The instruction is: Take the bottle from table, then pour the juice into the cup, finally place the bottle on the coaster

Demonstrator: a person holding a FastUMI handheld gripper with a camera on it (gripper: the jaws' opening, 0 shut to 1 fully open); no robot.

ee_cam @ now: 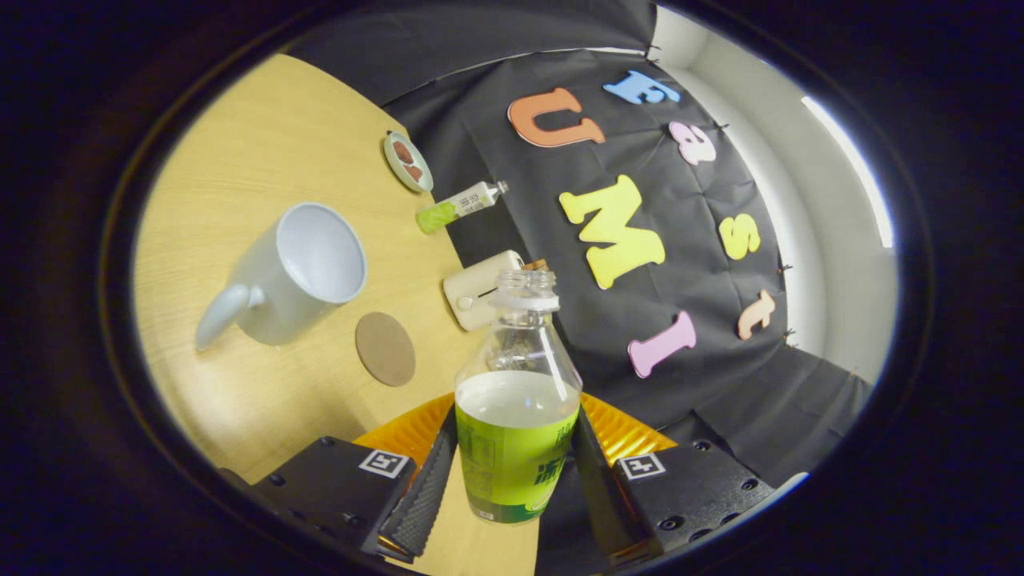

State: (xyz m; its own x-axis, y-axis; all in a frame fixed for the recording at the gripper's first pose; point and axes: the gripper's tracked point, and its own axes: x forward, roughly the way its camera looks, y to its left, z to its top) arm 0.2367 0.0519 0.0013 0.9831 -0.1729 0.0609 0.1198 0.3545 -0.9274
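Gripping the uncapped bottle (pixel 516 416), the claw (pixel 512 488) presses both fingers on its label.

the bottle (pixel 518 416) sits low in the middle of the frame, clear plastic with a green label round its lower half, cap off, open neck pointing up the frame. pale liquid fills it to just above the label. it stands between the two fingers of the gripper (pixel 512 472), which press on its sides. the cup (pixel 296 276) is at centre left on the wooden table (pixel 240 160), a white mug with its handle toward the lower left and its open mouth facing the upper right; its inside looks empty. the coaster (pixel 385 349) is a round brown disc lying flat just below and right of the cup, bare, left of the bottle.
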